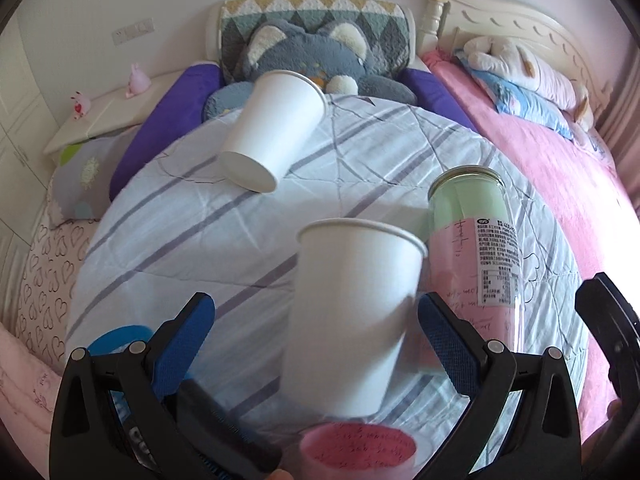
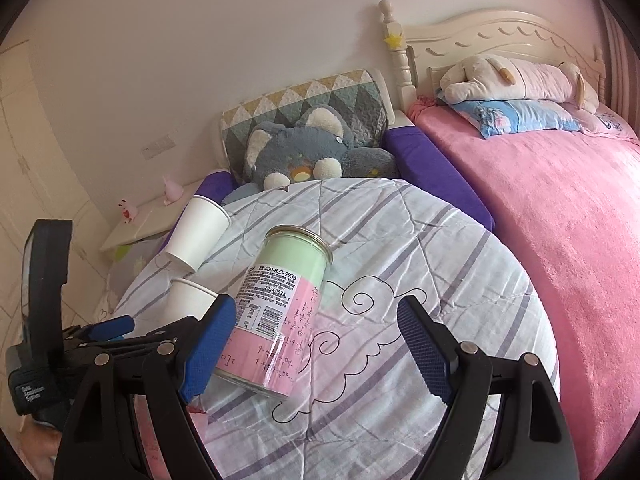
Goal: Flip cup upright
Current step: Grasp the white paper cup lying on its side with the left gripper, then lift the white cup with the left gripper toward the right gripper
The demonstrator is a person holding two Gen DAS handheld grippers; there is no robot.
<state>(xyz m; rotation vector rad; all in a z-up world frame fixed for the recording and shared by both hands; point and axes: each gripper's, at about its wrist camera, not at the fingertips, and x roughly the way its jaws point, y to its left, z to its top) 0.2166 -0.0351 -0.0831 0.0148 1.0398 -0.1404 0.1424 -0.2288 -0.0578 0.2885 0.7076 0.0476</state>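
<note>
Two white paper cups (image 1: 352, 320) (image 1: 272, 128) sit rim-up, tilted.

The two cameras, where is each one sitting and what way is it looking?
Left wrist view: sits on the left gripper, looking up the striped quilt at a near paper cup between its open blue fingers.
Right wrist view: sits on the right gripper, open, facing the jar; the left gripper shows.
Shared: both cups, jar, grey plush.
</note>
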